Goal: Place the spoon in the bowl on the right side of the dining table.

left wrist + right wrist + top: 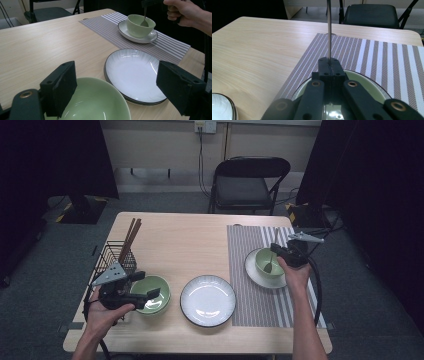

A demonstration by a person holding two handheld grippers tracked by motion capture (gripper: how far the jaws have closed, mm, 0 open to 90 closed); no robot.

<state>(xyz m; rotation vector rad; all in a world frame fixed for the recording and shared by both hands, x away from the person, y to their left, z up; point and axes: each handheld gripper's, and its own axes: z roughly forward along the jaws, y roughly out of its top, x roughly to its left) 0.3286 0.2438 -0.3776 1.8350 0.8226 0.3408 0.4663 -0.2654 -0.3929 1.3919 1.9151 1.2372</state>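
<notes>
My left gripper (116, 68) is open, its jaws wide apart over the near part of a light green bowl (95, 100); I cannot tell whether they touch it. In the high view that left gripper (146, 285) is at the front left by the green bowl (155, 297). My right gripper (329, 65) is shut on the thin handle of a metal spoon (328, 30). The spoon (270, 265) stands nearly upright with its end inside a green cup (268, 260) on a white saucer (251, 270). From the left gripper view the cup (137, 26) and spoon (145, 22) lie beyond the plate.
A white plate (207, 301) sits mid-front, between bowl and striped placemat (260, 307). A black wire basket (112, 260) with chopsticks (131, 237) stands at the left edge. A folding chair (250, 180) is behind the table. Bare wood spreads across the far left half.
</notes>
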